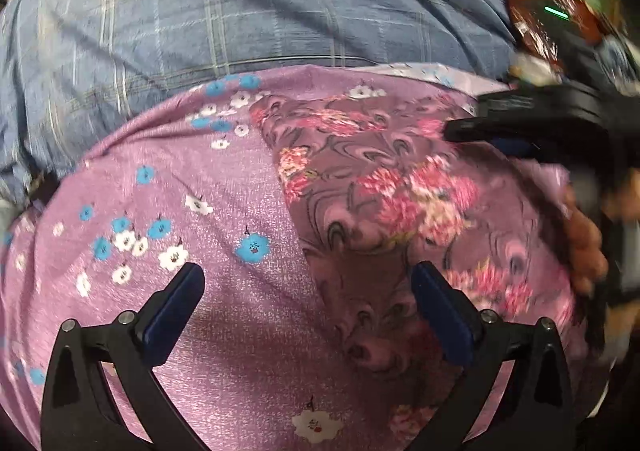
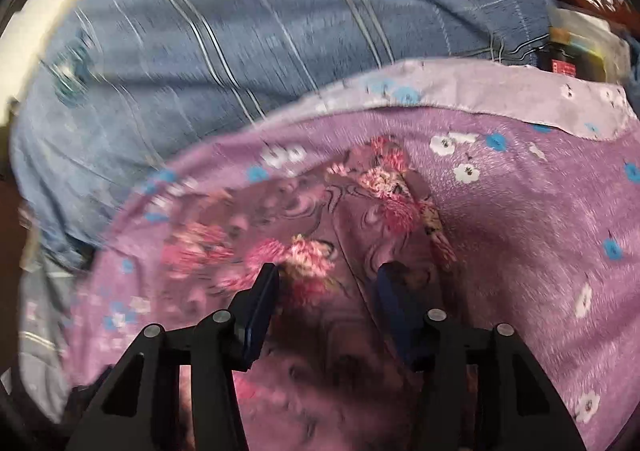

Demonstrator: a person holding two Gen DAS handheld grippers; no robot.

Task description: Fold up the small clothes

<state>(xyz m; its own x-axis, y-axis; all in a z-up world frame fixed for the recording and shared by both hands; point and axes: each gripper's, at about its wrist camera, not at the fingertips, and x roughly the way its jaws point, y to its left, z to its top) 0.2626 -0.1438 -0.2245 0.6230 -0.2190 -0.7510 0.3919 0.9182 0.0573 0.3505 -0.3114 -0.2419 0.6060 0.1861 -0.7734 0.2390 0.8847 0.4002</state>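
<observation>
A small mauve garment with pink flowers (image 1: 384, 187) lies on a larger purple cloth with blue and white flowers (image 1: 192, 187). My left gripper (image 1: 308, 291) is open just above both cloths, one finger over each. My right gripper (image 1: 464, 119) shows at the right of the left wrist view, over the mauve garment's far edge. In the right wrist view the mauve garment (image 2: 280, 219) lies under my right gripper (image 2: 328, 279), whose jaws stand partly open with the cloth between and below them. The purple cloth (image 2: 520, 211) spreads to the right.
A blue checked bedsheet (image 1: 240, 23) covers the surface beyond the cloths, and it also shows in the right wrist view (image 2: 240, 43). A dark red patterned item (image 1: 540, 11) lies at the far right. A small clear box (image 2: 580, 47) sits at the far right edge.
</observation>
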